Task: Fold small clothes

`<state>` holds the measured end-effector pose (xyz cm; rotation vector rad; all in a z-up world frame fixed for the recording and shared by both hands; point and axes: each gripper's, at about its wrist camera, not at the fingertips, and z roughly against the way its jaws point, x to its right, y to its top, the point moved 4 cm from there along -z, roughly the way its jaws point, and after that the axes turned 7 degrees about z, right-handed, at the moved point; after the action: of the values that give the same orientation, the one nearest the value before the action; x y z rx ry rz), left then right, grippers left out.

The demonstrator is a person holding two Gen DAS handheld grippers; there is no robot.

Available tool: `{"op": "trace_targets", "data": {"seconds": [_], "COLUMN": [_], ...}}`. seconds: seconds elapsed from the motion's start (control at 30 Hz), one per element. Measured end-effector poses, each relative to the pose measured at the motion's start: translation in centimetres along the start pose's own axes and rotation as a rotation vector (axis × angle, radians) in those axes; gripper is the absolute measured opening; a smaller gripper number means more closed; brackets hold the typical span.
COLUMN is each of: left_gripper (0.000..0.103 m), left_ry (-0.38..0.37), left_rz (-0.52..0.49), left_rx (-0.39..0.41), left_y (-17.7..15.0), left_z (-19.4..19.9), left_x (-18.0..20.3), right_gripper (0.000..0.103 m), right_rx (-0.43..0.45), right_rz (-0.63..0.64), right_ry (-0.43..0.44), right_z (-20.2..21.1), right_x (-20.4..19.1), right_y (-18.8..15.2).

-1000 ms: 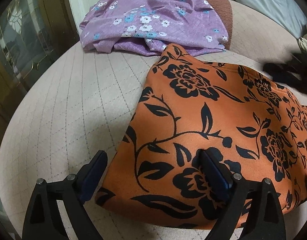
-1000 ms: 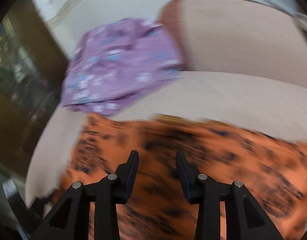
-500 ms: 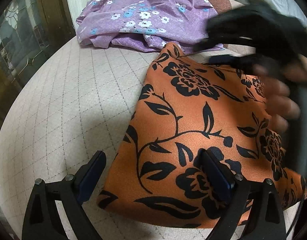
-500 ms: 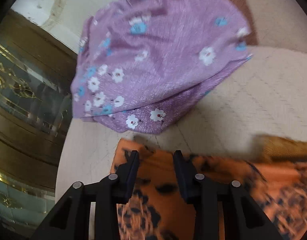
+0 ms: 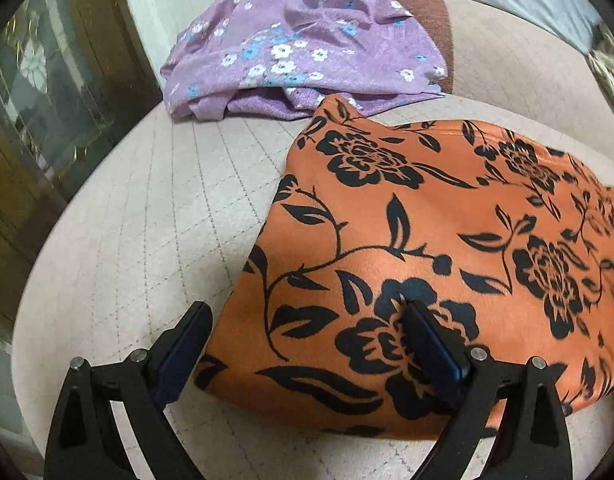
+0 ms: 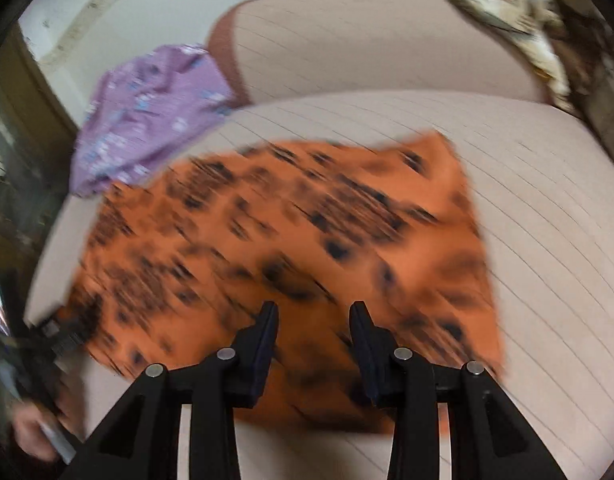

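An orange garment with black flowers [image 5: 427,248] lies folded and flat on the beige quilted cushion [image 5: 147,216]. My left gripper [image 5: 307,320] is open, low over the garment's near left corner, with its right finger over the cloth and its left finger beside the edge. In the right wrist view the same orange garment [image 6: 291,248] is motion-blurred. My right gripper [image 6: 313,316] is open and empty above its near edge.
A purple flowered garment [image 5: 303,56] lies crumpled at the back left of the cushion, also in the right wrist view [image 6: 147,112]. The sofa backrest [image 6: 387,44] rises behind. A wooden glass-fronted cabinet [image 5: 39,120] stands at the left. A patterned cloth [image 6: 507,8] lies at far right.
My right gripper has pulled back from the purple garment's edge toward me and to the right, out of the left wrist view. The left gripper stayed almost still.
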<state>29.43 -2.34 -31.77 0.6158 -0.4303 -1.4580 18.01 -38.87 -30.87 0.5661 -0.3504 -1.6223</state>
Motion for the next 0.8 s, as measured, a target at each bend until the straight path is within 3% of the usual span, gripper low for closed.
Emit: {"op": "trace_targets", "data": {"seconds": [0.1,0.2,0.3,0.47,0.8], "left_gripper": [0.097,0.096,0.096,0.096,0.096], "left_ry": [0.057,0.084,0.046,-0.043,-0.113], "left_rz": [-0.090,-0.113,-0.075,-0.012,-0.051], "left_rx": [0.052,0.059,0.046,0.099,0.216], "left_y": [-0.6,-1.1,-1.7,-1.9,-1.1], "left_z": [0.6,1.3,2.7,6.3,10.1], "left_x": [0.8,1.0,0.7,0.7,2.2], "right_gripper": [0.039,0.038,0.039,0.039,0.039], "right_rx": [-0.088,-0.063,-0.018,0.044,0.087], "right_rz": [-0.048,-0.094,-0.111,-0.160,-0.132], "right_ry": [-0.009,0.026,0.044,0.049,0.029], "right_z": [-2.0,-1.2,0.2,1.9,3.0], "right_x": [2.7,3.4,3.5,3.6,2.7], "right_y": [-3.0,-2.6,-1.9,-1.4,-1.9]}}
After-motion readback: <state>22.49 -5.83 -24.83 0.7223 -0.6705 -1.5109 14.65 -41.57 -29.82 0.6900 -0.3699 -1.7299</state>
